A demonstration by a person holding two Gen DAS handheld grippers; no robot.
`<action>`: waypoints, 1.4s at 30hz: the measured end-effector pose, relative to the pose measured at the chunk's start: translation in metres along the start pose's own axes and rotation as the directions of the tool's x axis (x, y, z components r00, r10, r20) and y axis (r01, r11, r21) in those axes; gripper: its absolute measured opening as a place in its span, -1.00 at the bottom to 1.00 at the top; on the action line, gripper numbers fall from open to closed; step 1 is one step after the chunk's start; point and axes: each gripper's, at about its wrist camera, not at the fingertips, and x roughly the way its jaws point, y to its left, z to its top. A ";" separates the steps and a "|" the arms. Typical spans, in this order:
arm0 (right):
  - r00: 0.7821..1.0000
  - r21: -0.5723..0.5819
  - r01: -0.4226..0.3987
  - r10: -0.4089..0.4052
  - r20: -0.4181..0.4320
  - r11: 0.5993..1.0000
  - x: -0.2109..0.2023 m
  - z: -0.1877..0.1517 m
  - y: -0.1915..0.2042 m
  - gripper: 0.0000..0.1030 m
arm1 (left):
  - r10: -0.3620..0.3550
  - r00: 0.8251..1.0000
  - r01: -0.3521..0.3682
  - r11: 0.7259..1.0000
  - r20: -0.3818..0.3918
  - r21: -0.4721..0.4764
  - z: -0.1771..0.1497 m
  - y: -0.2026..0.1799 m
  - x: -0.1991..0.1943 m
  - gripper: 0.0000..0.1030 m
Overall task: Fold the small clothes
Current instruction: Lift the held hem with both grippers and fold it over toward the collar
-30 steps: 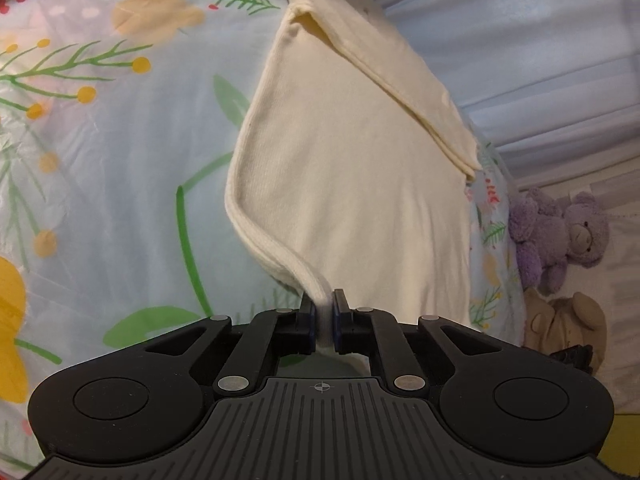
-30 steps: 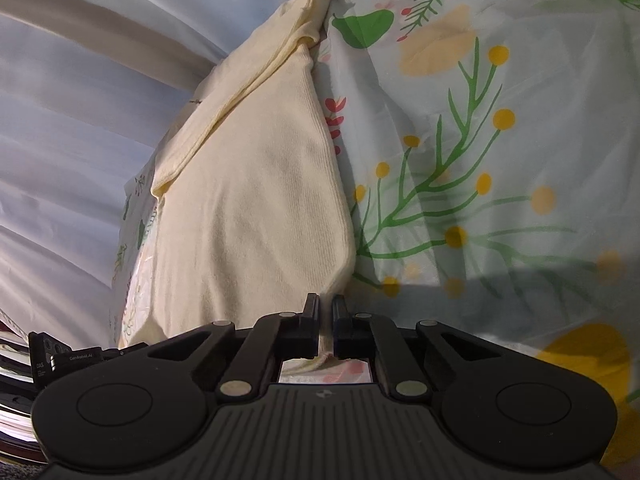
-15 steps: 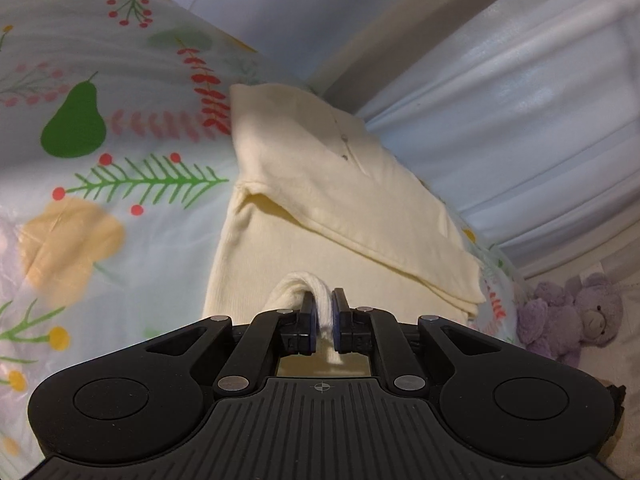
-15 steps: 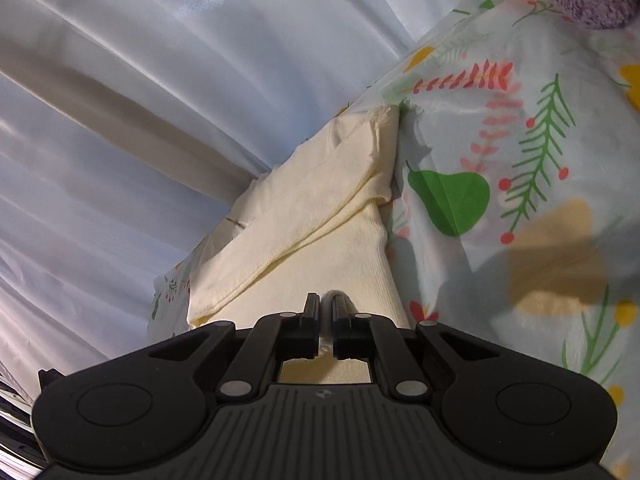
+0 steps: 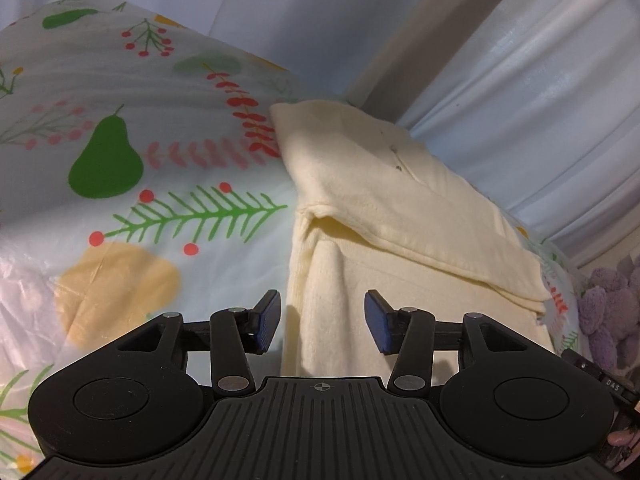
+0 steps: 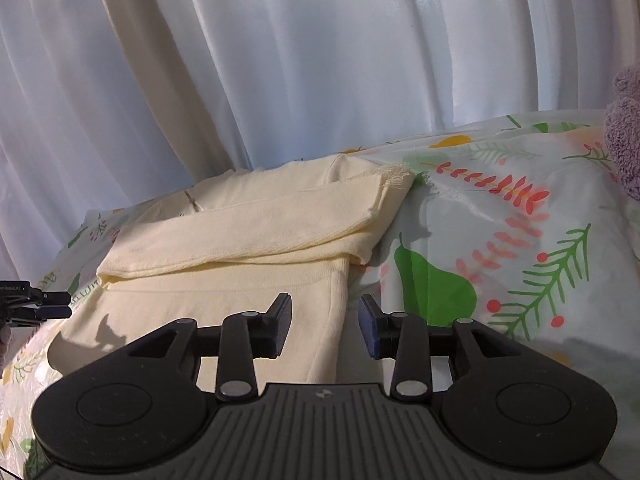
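A cream-yellow small garment [image 5: 400, 248] lies folded on a floral plastic tablecloth [image 5: 140, 208]. It also shows in the right wrist view [image 6: 240, 264]. My left gripper [image 5: 323, 322] is open and empty, its jaws straddling the garment's near left edge. My right gripper [image 6: 325, 326] is open and empty, its jaws straddling the garment's near right edge. The left gripper's tip [image 6: 36, 304] shows at the far left of the right wrist view.
White curtains [image 6: 320, 60] hang close behind the table's far edge. A purple plush toy [image 5: 608, 312] sits at the right in the left wrist view and shows at the right edge of the right wrist view [image 6: 626, 120].
Both grippers carried the garment's near edge forward over the rest, then opened and let it go. The garment now lies folded shorter.
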 end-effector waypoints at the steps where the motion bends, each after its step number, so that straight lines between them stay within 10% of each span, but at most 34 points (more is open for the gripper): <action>1: 1.000 -0.009 0.008 -0.008 -0.012 1.000 0.004 -0.001 0.000 -0.29 | 0.007 1.000 -0.007 1.000 -0.003 0.018 0.000 -0.002 0.003 -0.01; 12: 0.996 -0.119 0.033 -0.042 -0.074 0.992 0.027 -0.004 0.018 -0.59 | 0.054 0.999 -0.054 0.984 0.010 0.169 -0.005 -0.037 0.024 -0.58; 23: 0.993 -0.130 0.054 -0.067 -0.097 0.990 0.040 0.004 0.022 -0.72 | 0.048 0.999 -0.043 0.985 -0.026 0.168 0.002 -0.041 0.040 -0.38; 25: 0.993 -0.136 0.060 -0.073 -0.096 0.989 0.041 0.005 0.023 -0.81 | 0.064 0.998 -0.059 0.985 -0.023 0.161 0.003 -0.041 0.040 -0.82; 38: 0.979 -0.239 0.060 -0.010 0.205 0.969 -0.018 0.059 0.063 -0.89 | -0.095 0.967 0.042 0.975 0.236 0.220 0.046 -0.081 -0.048 -0.82; 42: 0.976 -0.198 0.083 -0.040 0.214 0.977 0.007 0.079 0.061 -0.89 | -0.027 0.967 -0.035 0.971 0.253 0.237 0.066 -0.084 -0.020 -0.82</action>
